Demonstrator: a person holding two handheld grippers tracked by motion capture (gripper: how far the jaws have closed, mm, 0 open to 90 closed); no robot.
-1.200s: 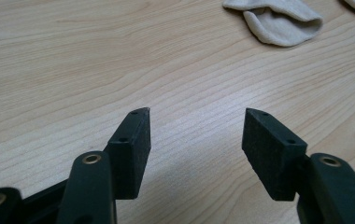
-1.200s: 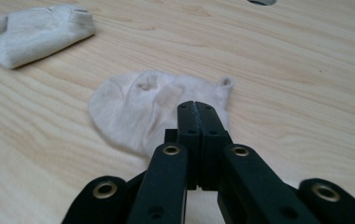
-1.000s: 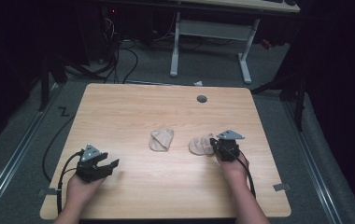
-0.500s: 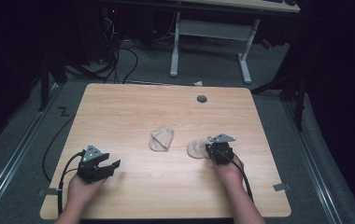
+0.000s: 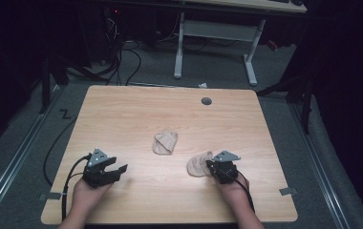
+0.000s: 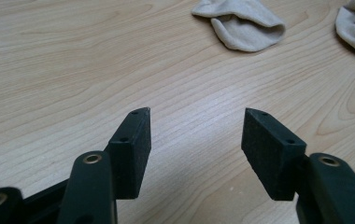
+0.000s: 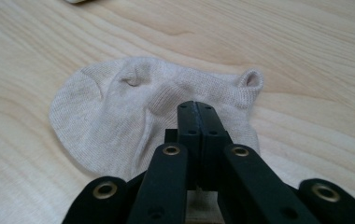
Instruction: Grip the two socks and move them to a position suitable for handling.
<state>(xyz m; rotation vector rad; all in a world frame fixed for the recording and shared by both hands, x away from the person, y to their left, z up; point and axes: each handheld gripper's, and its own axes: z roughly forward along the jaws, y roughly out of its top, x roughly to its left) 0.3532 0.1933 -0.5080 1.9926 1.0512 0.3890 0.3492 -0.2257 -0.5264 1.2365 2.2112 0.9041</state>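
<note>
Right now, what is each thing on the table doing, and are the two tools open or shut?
Right tool: shut, pinching the fabric of the near sock.
Near sock: lying crumpled on the table, gripped at its near edge.
Far sock: lying folded over, nothing touching it.
Left tool: open, nothing between its pads, low over bare wood.
Table: flat, light wood, a small round grey cap near its far edge.

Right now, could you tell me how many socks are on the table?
2: one sock lies near the table's middle; the other sock lies nearer the person, at the right claw.
</note>
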